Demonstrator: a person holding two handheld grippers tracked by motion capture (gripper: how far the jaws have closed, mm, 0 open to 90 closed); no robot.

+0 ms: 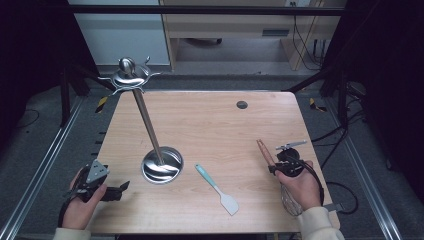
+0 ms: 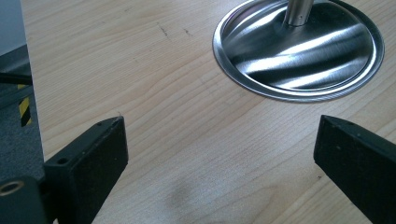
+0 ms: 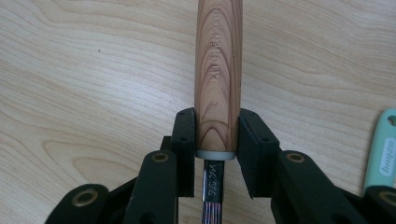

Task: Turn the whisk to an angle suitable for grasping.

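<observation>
The right gripper (image 1: 274, 165) sits at the near right of the table, and its jaws are clamped on the wooden handle (image 3: 218, 79) of a whisk. In the right gripper view the two pads press the handle's lower end from both sides, just above the pale collar where the metal stem begins. The handle's long axis runs straight out ahead of the jaws. In the high view it points up and away from the person, leaning slightly left, while the wire head (image 1: 289, 200) hangs back under the right hand (image 1: 302, 187).

The left gripper (image 1: 120, 189) rests at the near left corner, jaws spread wide with nothing between them; only bare wood shows there.

A teal spatula (image 1: 216, 189) lies flat between the two hands, untouched.

Farther in stands the steel rack (image 1: 161, 165), its round base just ahead of the left gripper and its pole rising to a ring of hooks (image 1: 131, 77). The hooks lie well to the left and beyond the whisk, so the right hand would likely have to cross the table with the handle end leading.
</observation>
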